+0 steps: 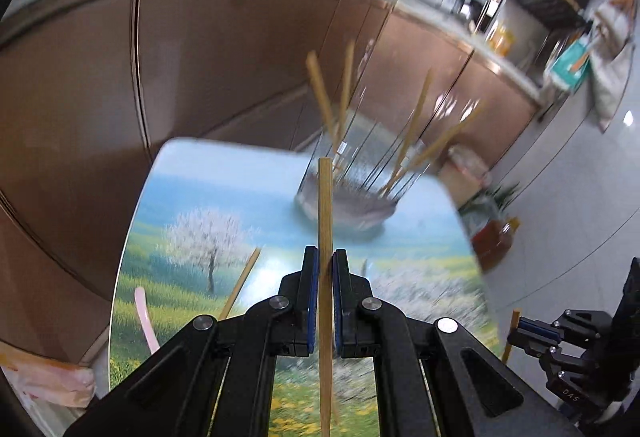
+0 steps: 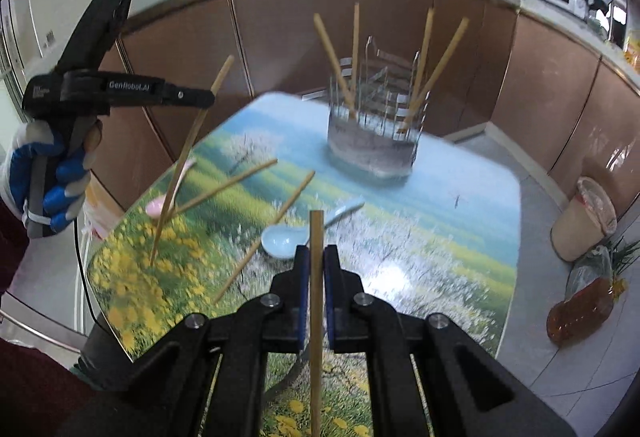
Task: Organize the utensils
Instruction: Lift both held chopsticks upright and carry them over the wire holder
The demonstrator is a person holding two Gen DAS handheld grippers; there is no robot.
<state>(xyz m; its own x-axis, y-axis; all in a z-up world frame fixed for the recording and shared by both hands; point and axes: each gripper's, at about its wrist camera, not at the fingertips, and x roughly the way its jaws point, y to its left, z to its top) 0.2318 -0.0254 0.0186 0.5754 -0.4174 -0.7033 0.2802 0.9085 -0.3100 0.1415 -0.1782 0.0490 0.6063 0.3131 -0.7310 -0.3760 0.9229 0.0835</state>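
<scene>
Your left hand-held gripper and right hand-held gripper each clamp a light, stiff chopstick mid-shaft at lower centre. It probably slips easily. Beyond, the wire holder stands on the counter.

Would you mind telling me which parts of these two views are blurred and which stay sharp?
Left wrist view: the left gripper and its chopstick are sharp; the wire holder and table smear. Right wrist view: the holder is softly blurred, the right gripper crisp.
</scene>
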